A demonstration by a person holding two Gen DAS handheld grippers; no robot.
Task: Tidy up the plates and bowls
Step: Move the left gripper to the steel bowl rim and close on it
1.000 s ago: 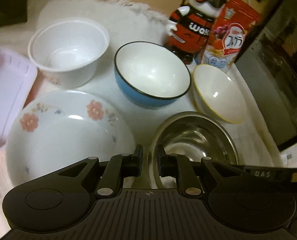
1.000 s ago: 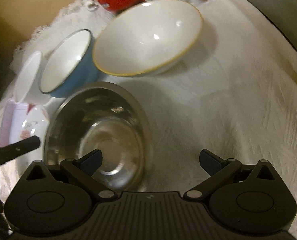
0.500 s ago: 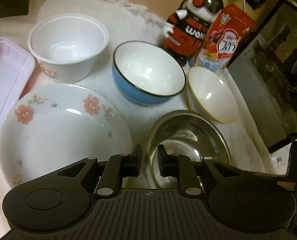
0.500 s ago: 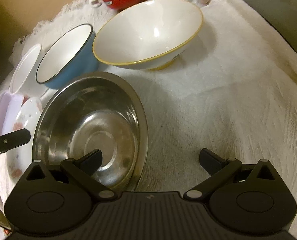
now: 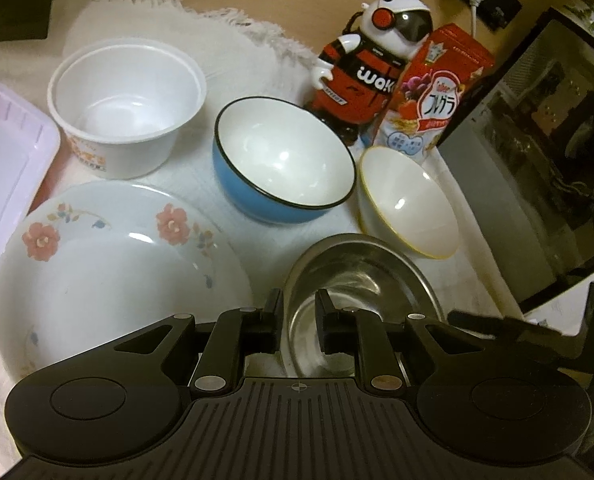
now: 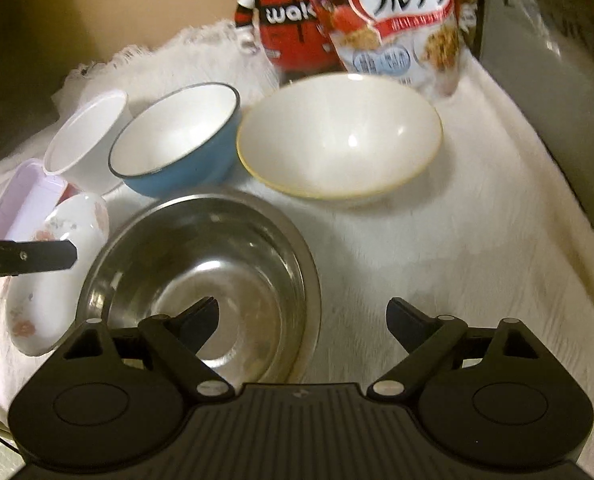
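Observation:
A steel bowl [image 5: 361, 276] sits on the white cloth just ahead of both grippers. My left gripper [image 5: 299, 316] is shut on its near left rim, one finger inside and one outside. In the right wrist view the steel bowl [image 6: 217, 248] lies lower left. The right gripper [image 6: 301, 316] straddles its right rim, jaws closing, pads off the metal. The left gripper's finger [image 6: 29, 256] pokes in from the left. A floral plate [image 5: 109, 272], a blue bowl [image 5: 285, 168], a yellow-rimmed white bowl [image 5: 409, 204] and a white plastic bowl [image 5: 125, 96] stand around it.
A pink tray [image 5: 5, 168] lies at the far left. A red toy figure [image 5: 365, 76] and a cereal bag [image 5: 437, 100] stand at the back. A dark glass-fronted cabinet [image 5: 537, 160] borders the cloth on the right. Bare cloth [image 6: 477, 240] lies right of the steel bowl.
The right gripper has risen and rolled, and its jaws have narrowed around the steel bowl's right rim. The left gripper has kept its hold on the rim, only tipping slightly.

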